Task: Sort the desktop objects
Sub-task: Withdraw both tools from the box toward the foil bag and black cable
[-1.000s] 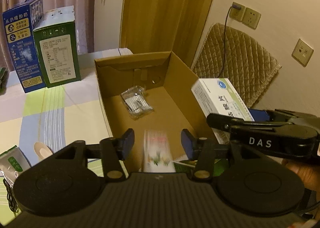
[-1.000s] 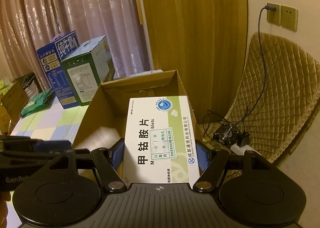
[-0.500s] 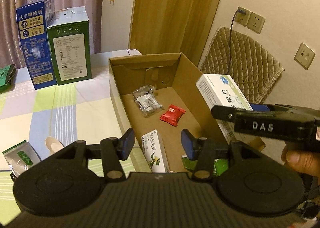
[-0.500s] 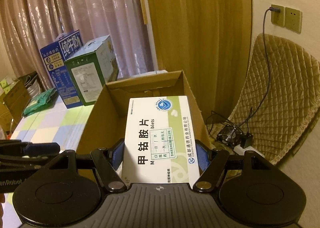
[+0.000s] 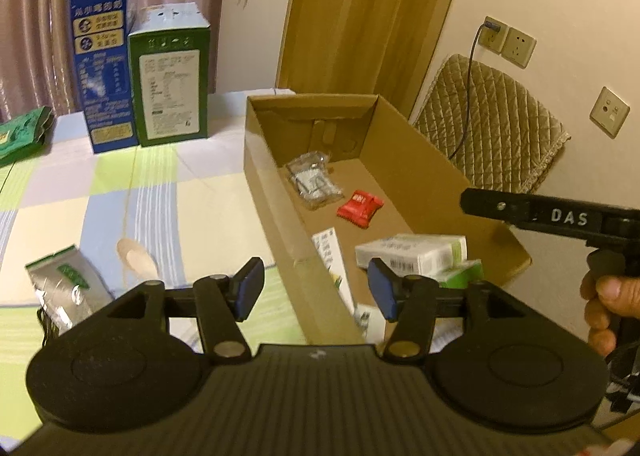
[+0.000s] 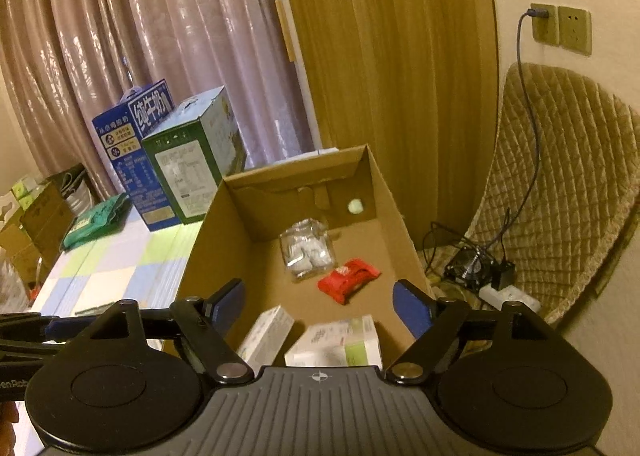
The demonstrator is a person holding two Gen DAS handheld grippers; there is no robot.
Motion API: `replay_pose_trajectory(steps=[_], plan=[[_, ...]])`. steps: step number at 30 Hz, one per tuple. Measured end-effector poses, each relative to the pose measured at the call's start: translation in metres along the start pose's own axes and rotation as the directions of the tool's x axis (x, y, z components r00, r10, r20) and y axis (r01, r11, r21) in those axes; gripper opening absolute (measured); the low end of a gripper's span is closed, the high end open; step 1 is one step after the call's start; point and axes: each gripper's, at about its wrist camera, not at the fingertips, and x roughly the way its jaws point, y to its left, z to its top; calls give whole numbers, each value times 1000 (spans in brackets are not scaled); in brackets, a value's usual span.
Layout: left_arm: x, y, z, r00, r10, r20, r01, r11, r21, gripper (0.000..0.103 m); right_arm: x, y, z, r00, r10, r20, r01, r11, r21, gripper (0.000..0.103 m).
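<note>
While both grippers gape empty | cardboard box (image 6: 400, 223): 3 medicine boxes | 1 red packet (image 6: 347, 279) | 1 clear bag (image 6: 307, 250)

Left wrist view looks forward and down past its own fingers, close above the cardboard box (image 5: 408, 159) at centre frame. Right wrist view faces the same box (image 6: 384, 191) from its near end; both share its interior.

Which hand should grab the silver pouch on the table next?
Left. Its open tongs sit nearest the silver pouch, left of the box. The right tongs, also open, hang over the box.
</note>
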Motion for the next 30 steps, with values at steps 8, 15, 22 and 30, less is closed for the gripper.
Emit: replay_pose_trajectory(steps=[8,15,22,30], plan=[[-29,9,-27,1000,12,-10,-12,1000,-25,62,-26,18,-26,999,6,-53,-6,1000,-12,88],[-62,20,-48,999,47,9,-47,998,-50,85,-51,45,-48,997,17,-80,-20,999,-31,98],[-94,41,-74,995,97,14,-95,991,-98,97,-69,78,-65,995,22,-96,-29,997,-77,101],[-121,61,-100,986,163,19,-161,983,-88,102,-77,117,-86,990,54,-130,-70,990,-121,101]])
